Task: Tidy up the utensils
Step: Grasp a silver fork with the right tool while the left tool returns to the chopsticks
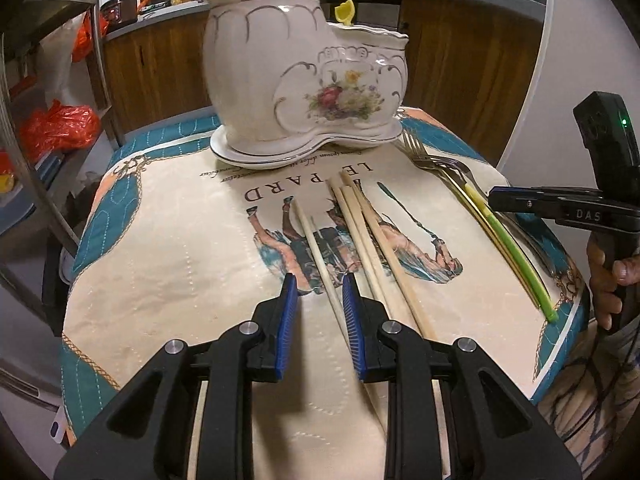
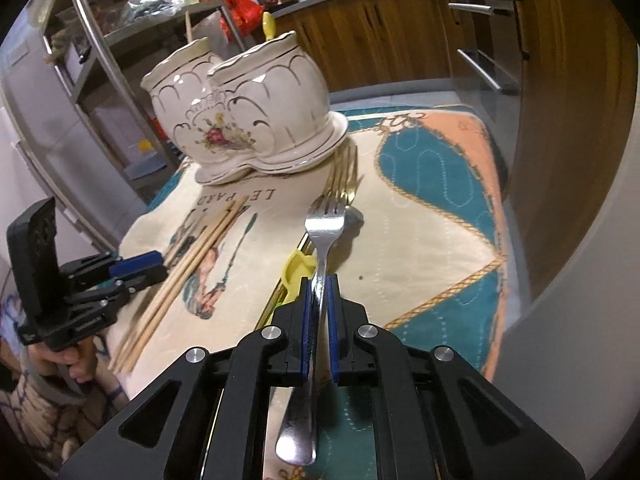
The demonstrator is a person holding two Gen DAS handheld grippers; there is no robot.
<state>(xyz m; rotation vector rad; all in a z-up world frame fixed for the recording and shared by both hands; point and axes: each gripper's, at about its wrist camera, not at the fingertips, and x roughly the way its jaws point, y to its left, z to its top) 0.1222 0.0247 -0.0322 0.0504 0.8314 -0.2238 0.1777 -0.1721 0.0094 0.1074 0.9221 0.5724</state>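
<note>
Right gripper (image 2: 319, 280) is clamped on the silver fork (image 2: 325, 224), pads pinching the handle around mid-length, butt end trailing back under the gripper, tines aimed ahead toward the ceramic holder (image 2: 244, 116). Long axis runs straight along the fingers. My call: keep that pinch firm, lift clear of the gold forks (image 2: 343, 176) and the yellow-green utensil (image 2: 298, 268) just beside it, then tip the handle downward before lowering into a compartment.

Over at the near edge of the counter (image 1: 160, 272), the left gripper (image 1: 320, 284) stands partly open, straddling one pale chopstick (image 1: 316, 248), pads not pressing. It lies pointing away toward the holder, and the other chopsticks (image 1: 372, 240) fan beside it. Centre it, then close squarely.
</note>
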